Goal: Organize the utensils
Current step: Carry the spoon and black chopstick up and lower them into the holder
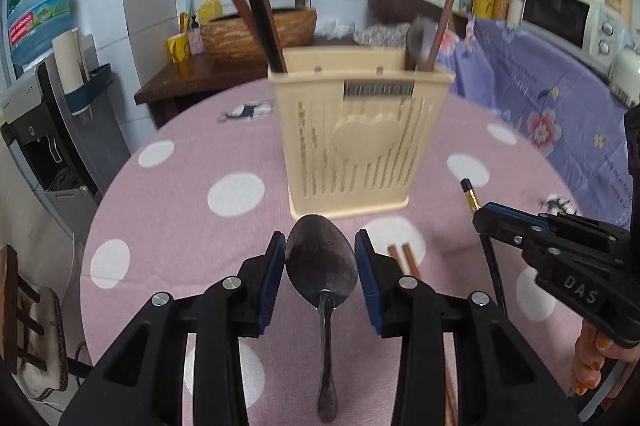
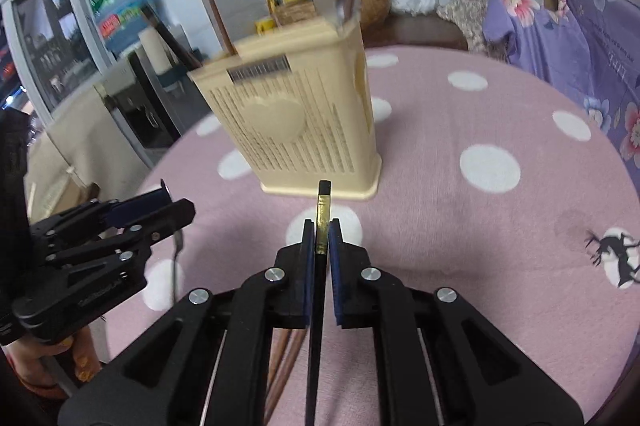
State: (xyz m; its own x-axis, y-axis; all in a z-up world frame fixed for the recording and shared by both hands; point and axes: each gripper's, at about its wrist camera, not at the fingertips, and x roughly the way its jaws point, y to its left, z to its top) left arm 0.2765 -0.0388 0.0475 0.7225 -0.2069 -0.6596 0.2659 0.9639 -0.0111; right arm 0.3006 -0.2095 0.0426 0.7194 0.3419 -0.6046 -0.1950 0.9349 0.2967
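The left gripper (image 1: 320, 258) clamps a dark metal spoon (image 1: 321, 266); the right gripper (image 2: 321, 238) pinches 1 black gold-banded chopstick (image 2: 323, 209). Next, I judge: lower both into the beige slotted plastic holder (image 1: 352, 137).

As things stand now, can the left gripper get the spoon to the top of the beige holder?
Probably yes. The left gripper holds the spoon just in front of the beige holder, with nothing between them. The chopsticks already standing in it leave open room along the rim.

A blue water jug (image 1: 38, 1) stands left, a white microwave (image 1: 568, 15) right, a wooden basin (image 1: 260, 29) behind.
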